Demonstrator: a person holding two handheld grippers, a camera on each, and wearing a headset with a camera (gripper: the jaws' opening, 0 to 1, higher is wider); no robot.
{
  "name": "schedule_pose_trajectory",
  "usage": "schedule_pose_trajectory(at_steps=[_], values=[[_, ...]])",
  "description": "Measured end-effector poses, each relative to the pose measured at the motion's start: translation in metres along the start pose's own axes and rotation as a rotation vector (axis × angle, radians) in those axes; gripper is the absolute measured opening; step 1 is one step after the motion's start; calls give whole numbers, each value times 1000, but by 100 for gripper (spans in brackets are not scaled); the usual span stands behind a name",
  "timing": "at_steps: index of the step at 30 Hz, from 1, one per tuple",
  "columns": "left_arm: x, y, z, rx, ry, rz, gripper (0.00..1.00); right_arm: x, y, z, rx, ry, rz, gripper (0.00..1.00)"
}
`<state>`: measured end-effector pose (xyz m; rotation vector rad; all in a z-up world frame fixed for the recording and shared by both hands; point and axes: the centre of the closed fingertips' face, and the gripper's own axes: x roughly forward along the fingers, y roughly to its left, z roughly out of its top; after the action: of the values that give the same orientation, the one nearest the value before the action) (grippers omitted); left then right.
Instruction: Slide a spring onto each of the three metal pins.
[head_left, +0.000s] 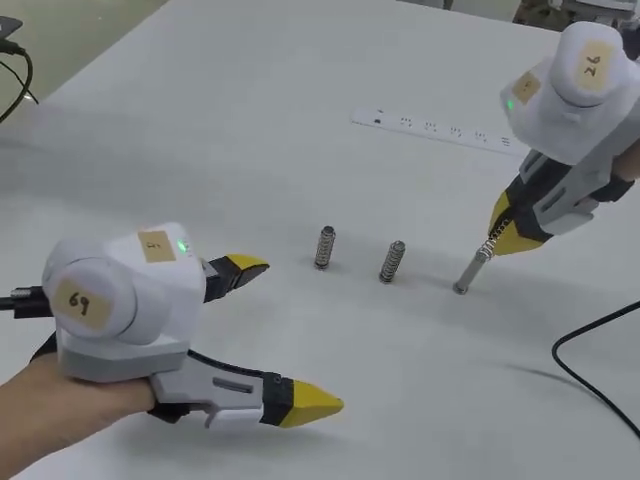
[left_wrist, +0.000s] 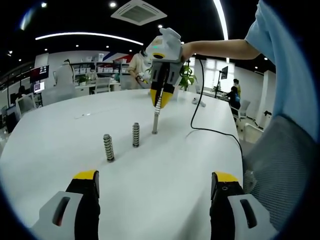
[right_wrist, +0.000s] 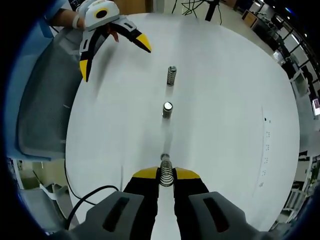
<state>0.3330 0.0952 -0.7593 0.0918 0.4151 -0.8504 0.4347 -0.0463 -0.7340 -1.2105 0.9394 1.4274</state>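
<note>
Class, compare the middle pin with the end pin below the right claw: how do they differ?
The middle pin is sleeved by a spring down its length; the end pin's shaft is bare, its spring only at the top. The middle pin stands untouched; the end pin's spring is gripped by the right claw. Both stand on the white table.

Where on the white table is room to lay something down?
Bare: between the flat white power strip and the two spring-covered metal pins; also before the open left gripper. Crowded: right gripper, its spring, third pin, black cable.
</note>
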Motion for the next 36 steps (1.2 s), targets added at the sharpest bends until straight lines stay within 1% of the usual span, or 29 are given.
schedule_pose_trajectory(at_steps=[13,31,36], values=[[2,0,-1,-9,2,-2,89,8,-2,-3,2,5,12,8],[1,0,-3,-17,7,-3,88,28,-10,-9,-1,25,22,8],[1,0,-2,-17,5,0,88,33,-10,-10,2,26,26,8]])
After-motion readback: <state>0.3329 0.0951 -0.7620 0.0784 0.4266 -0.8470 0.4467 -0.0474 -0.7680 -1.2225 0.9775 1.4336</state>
